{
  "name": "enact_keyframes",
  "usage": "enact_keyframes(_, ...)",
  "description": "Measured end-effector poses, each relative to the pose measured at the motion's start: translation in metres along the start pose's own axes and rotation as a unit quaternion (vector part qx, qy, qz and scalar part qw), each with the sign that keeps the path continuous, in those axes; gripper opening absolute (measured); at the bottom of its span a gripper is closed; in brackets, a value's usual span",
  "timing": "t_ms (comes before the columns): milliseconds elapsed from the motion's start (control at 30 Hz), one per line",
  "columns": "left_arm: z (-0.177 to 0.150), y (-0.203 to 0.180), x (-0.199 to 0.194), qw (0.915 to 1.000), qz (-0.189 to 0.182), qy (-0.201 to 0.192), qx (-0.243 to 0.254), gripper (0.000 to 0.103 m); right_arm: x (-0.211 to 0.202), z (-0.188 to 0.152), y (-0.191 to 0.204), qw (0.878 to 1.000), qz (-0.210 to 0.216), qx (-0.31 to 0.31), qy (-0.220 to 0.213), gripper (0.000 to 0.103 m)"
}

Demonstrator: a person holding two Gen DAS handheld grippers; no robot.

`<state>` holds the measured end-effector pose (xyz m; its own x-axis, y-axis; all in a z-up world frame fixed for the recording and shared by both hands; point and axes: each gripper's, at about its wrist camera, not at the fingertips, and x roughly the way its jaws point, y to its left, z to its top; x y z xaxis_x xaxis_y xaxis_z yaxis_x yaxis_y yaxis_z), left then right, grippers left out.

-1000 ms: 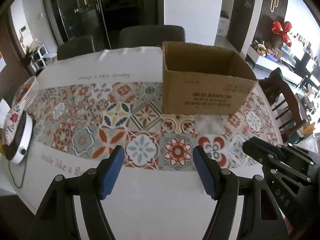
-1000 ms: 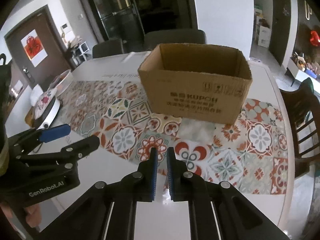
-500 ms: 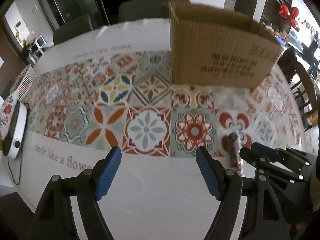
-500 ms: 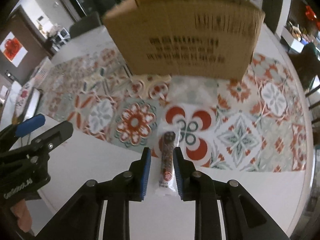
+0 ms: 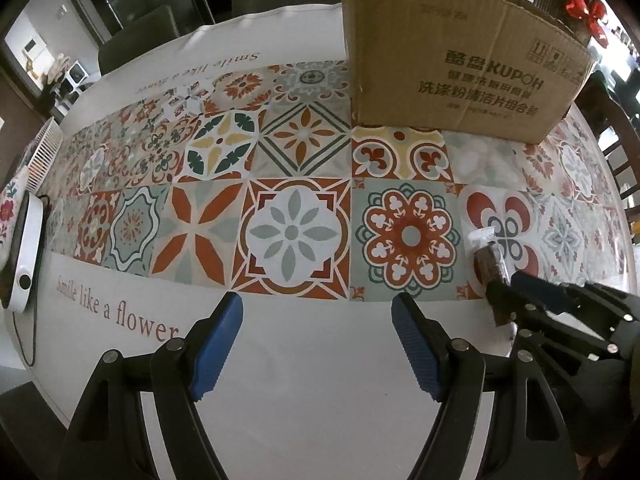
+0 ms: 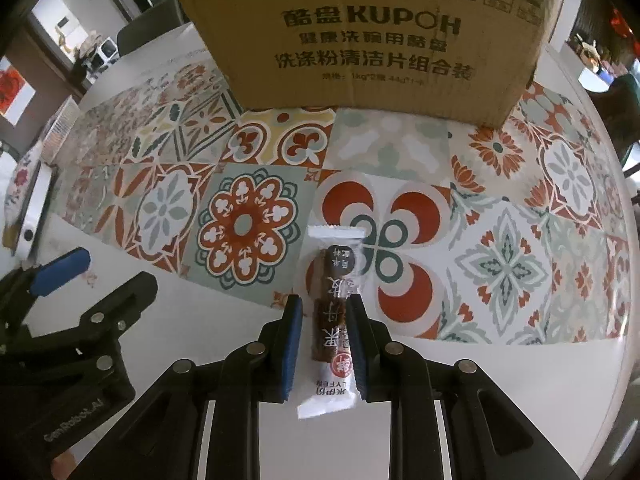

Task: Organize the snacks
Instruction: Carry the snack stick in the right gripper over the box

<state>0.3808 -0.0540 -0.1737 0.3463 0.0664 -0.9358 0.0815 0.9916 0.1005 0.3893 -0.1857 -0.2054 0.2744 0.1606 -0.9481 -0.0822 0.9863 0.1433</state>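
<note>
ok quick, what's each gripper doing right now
left gripper: open, nothing between its jaws.
right gripper: open, jaws astride the snack bar on the table, not yet pressing on it.

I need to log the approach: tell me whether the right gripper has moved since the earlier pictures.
Yes. The right gripper has dropped toward the table: the cardboard box now looms larger and higher in its view, and its just-opened jaws straddle the snack bar.
</note>
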Motion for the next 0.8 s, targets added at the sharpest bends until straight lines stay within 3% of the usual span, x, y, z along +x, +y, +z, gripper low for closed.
enact_keyframes(467, 0.007, -0.004, -0.018, 0.9997, -0.007, -0.023, 0.008, 0.076, -0.022, -0.007, -0.011, 0.999, 0.022, 0.022, -0.03, 0.02)
enact_keyframes(800, 0.045, -0.005, -0.074, 0.9945, -0.031, -0.1, 0.006, 0.076, -0.105, 0.021, -0.017, 0.99, 0.021, 0.025, -0.14, 0.02)
